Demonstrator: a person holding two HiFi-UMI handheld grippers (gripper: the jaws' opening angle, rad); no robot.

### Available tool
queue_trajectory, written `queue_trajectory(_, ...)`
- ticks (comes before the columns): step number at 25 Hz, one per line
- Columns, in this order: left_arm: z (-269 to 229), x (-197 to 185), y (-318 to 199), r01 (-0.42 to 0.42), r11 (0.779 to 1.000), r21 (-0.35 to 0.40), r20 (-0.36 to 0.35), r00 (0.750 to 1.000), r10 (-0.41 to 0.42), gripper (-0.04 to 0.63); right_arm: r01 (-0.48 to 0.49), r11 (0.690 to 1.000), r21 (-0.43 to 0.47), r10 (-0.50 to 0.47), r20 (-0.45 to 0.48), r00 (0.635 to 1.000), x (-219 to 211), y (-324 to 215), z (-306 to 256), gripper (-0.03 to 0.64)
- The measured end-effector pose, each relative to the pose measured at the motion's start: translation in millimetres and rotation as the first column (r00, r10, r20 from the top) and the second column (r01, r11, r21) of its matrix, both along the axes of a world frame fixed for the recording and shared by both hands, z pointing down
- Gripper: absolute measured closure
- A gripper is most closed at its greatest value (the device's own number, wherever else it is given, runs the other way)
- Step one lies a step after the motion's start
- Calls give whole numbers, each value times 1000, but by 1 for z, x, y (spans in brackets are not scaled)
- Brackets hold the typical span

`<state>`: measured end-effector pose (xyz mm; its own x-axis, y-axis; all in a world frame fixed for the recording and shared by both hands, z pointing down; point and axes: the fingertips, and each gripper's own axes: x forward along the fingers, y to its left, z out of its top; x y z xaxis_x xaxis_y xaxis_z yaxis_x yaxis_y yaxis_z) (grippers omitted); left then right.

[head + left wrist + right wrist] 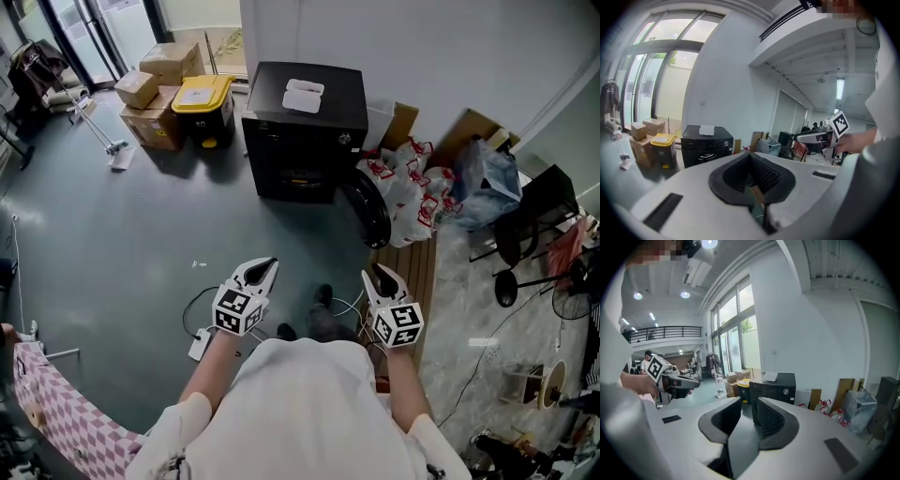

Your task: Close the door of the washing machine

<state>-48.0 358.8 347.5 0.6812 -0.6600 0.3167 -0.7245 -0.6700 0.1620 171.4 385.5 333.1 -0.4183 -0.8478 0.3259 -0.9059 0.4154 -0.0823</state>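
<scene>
The black washing machine [305,122] stands against the white wall, well ahead of both grippers. Its round door [370,211] hangs open, swung out to the right of the front. My left gripper [260,272] is held over the floor in front of the machine, its pad tips meeting, with nothing in them. My right gripper [382,278] is level with it on the right, short of the door, jaws apart and empty. The machine [707,143] shows beyond the left gripper [750,157]; it [776,386] also shows through the gap of the right gripper [749,401].
A white tray [303,96] lies on the machine. A yellow-lidded bin [204,101] and cardboard boxes [155,80] stand to its left. Plastic bags [412,192] and a black chair [534,216] crowd the right. A power strip and cable [201,342] lie by my feet.
</scene>
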Motion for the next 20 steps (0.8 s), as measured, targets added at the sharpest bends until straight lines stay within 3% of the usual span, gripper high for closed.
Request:
queue_trajectory(10,10,8,-45,26,1000,-10,4,1000,-26,586,31,999,-15,-32,-6,999,5,-51,16,491)
queue_trajectory(20,24,42,-117,34,998,-54,20,999,-33,586,47,997,-69,-46,12,999,36,-131,38,491)
